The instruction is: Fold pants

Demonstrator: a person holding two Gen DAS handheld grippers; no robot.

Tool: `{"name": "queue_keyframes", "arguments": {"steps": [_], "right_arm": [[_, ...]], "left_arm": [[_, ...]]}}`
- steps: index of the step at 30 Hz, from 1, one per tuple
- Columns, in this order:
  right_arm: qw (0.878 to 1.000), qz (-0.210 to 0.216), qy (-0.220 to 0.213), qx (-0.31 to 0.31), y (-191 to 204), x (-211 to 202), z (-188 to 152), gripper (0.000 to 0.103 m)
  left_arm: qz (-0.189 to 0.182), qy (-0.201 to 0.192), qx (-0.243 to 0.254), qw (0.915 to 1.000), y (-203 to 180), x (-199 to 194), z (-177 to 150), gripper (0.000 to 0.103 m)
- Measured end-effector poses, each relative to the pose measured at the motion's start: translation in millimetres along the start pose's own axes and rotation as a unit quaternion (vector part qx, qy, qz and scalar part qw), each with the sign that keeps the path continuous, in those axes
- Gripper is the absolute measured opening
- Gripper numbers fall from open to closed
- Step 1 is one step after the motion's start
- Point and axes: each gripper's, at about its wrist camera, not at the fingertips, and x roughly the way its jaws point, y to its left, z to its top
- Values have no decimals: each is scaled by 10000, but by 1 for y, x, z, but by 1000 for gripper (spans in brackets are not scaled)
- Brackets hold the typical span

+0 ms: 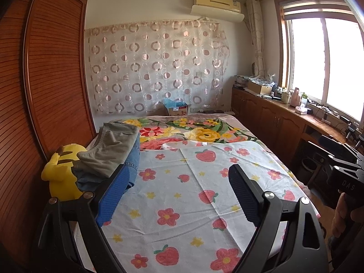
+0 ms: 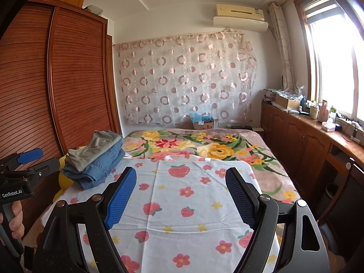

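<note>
A stack of folded pants lies at the bed's left edge: grey-green pants (image 1: pixel 113 145) (image 2: pixel 95 150) rest on top of blue jeans (image 1: pixel 132 159) (image 2: pixel 100 170). My left gripper (image 1: pixel 179 170) hovers open above the strawberry-print sheet (image 1: pixel 193 193), its left finger just in front of the stack, with nothing between its blue pads. Further right, my right gripper (image 2: pixel 180 173) also stands open and empty over the same sheet (image 2: pixel 182 204). In the right wrist view the left gripper (image 2: pixel 29 157) shows at the left edge, held by a hand (image 2: pixel 16 218).
A yellow plush toy (image 1: pixel 61 173) sits beside the stack against the wooden wardrobe (image 1: pixel 45 79). A floral blanket (image 1: pixel 193 132) covers the far half of the bed. A cardboard box (image 1: pixel 178 109) stands behind the bed. Wooden cabinets (image 1: pixel 273 113) with clutter run along the window side.
</note>
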Motion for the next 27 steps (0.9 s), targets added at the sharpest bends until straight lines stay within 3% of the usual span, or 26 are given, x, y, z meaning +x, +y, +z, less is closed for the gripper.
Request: {"name": "queue_keyframes", "arguments": {"steps": [27], "right_arm": [[10000,-13,-4,26,-2,0,-2,82]], "left_arm": [[5,-1,15,10000,0,1,0,89]]}}
